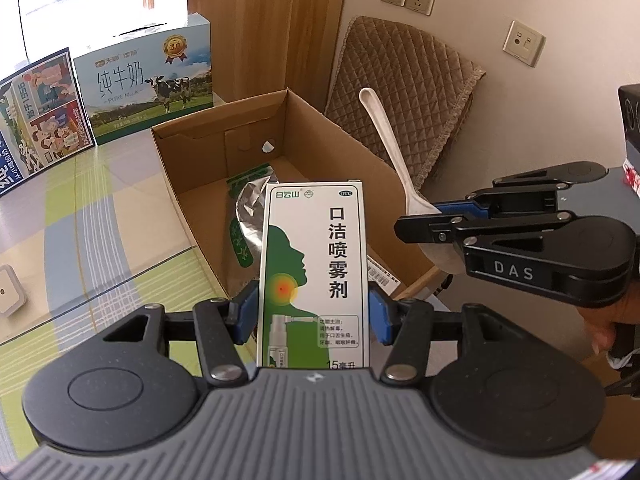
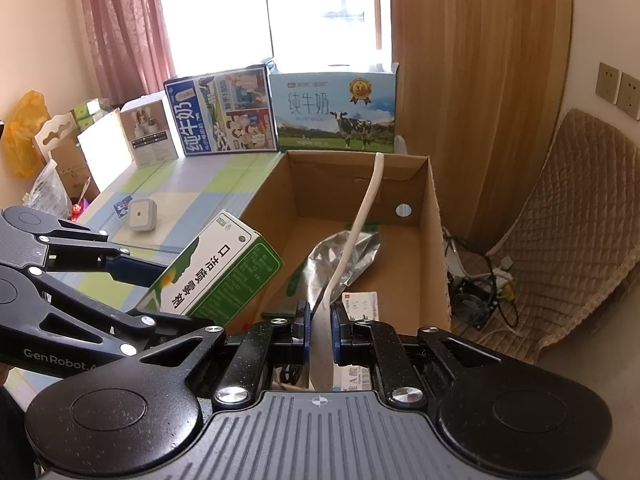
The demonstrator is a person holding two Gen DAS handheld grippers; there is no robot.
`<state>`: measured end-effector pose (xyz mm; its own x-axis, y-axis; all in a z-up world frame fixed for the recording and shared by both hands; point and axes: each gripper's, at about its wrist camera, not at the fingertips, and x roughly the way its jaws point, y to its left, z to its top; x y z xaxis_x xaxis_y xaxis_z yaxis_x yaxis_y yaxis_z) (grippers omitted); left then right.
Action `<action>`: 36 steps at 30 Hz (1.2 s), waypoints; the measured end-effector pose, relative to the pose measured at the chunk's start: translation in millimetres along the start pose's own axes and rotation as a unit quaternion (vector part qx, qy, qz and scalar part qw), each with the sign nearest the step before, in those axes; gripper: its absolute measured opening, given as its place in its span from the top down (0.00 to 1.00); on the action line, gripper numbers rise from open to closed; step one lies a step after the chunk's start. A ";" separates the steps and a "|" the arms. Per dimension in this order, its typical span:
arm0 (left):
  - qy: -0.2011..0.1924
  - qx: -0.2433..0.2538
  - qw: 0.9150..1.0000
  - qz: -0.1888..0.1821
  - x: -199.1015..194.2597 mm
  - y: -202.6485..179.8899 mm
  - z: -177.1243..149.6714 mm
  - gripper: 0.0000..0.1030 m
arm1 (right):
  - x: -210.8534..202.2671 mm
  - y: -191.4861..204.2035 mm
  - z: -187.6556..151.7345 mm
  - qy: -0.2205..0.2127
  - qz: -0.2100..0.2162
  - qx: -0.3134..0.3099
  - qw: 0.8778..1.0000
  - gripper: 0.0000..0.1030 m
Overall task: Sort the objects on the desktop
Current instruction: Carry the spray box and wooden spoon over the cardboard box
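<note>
Cardboard box [image 2: 434,240], open at the top, sits on a pastel checked tabletop [image 1: 120,208] and fills the middle of both wrist views. In the left wrist view, the left gripper [image 1: 313,312] has its blue-padded fingers closed on the two narrow sides of a green and white medicine carton [image 1: 314,264], which stands upright at 6 o'clock, in front of the box's near wall. The right gripper [image 1: 436,226] comes in from 3 o'clock, clamped on the bowl of a white spoon [image 1: 386,140] whose handle rises toward 12 o'clock beside the box's right wall. A hand [image 1: 608,320] shows behind that gripper at 4 o'clock. In the right wrist view, the right gripper [image 2: 319,330] pinches the white spoon [image 2: 362,216] at 6 o'clock, the handle arching forward over the open box. The left gripper [image 2: 152,288] reaches in from 9 o'clock, holding the medicine carton [image 2: 216,268] tilted at the box's near left corner. Inside the box lie a crumpled silver and green foil pouch [image 2: 344,256] near the centre and a small white carton [image 2: 362,304] just right of the spoon. Two milk cartons [image 2: 280,112] stand behind the box at 12 o'clock, a small white square device [image 2: 141,215] rests on the table at 9 o'clock, and a quilted brown chair pad [image 2: 576,216] is at 3 o'clock.
</note>
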<state>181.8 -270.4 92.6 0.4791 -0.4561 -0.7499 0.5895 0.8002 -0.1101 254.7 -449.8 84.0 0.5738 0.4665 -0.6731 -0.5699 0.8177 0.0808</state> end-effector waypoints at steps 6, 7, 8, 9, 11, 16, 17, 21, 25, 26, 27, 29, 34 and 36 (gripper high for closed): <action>0.001 -0.005 1.000 -0.003 7.4 2.1 5.8 0.52 | 5.6 -5.1 3.2 0.000 -0.001 0.000 1.000 0.93; 0.001 -0.006 1.000 -0.003 7.3 1.4 5.2 0.51 | 6.7 -6.3 3.6 0.001 -0.001 0.000 1.000 0.93; 0.001 -0.007 1.000 -0.004 8.7 1.7 6.5 0.52 | 7.9 -7.8 4.1 0.002 -0.001 0.000 1.000 0.93; 0.001 -0.007 1.000 -0.004 9.8 1.6 7.5 0.52 | 9.2 -8.7 4.3 0.002 -0.001 0.001 1.000 0.93; 0.001 -0.008 1.000 -0.004 12.5 1.7 9.9 0.52 | 11.4 -10.4 4.9 0.003 -0.002 0.001 1.000 0.93; 0.003 -0.014 1.000 -0.006 20.3 4.5 14.7 0.52 | 15.5 -16.0 6.9 0.003 -0.001 0.004 1.000 0.93; 0.003 -0.016 1.000 -0.006 21.4 5.2 15.1 0.52 | 16.2 -17.0 7.3 0.002 -0.001 0.004 1.000 0.93; 0.003 -0.021 1.000 -0.005 25.4 8.2 16.2 0.52 | 18.7 -19.0 9.8 0.002 -0.002 0.004 1.000 0.93; 0.003 -0.027 1.000 -0.005 30.2 11.9 17.9 0.52 | 22.8 -23.4 13.0 0.003 -0.004 0.008 1.000 0.93; 0.003 -0.029 1.000 -0.005 32.0 12.5 18.4 0.52 | 24.0 -24.6 13.6 0.003 -0.004 0.009 1.000 0.93; 0.003 -0.030 1.000 -0.005 33.7 13.4 18.9 0.52 | 25.2 -25.6 13.9 0.004 -0.004 0.009 1.000 0.93; 0.002 -0.035 0.999 -0.004 37.3 15.9 19.7 0.52 | 27.3 -27.1 14.3 0.005 -0.006 0.010 1.000 0.93; 0.003 -0.043 0.999 -0.006 45.8 20.1 21.3 0.51 | 33.7 -29.4 14.7 0.010 -0.006 0.010 1.000 0.93; 0.004 -0.047 0.999 -0.007 49.1 22.0 21.8 0.51 | 37.0 -28.9 14.9 0.012 -0.005 0.009 1.000 0.93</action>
<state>232.5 -283.7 67.6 0.4656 -0.4641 -0.7535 0.5323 0.8271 -0.1804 301.2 -451.1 67.7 0.5654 0.4493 -0.6917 -0.5526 0.8289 0.0868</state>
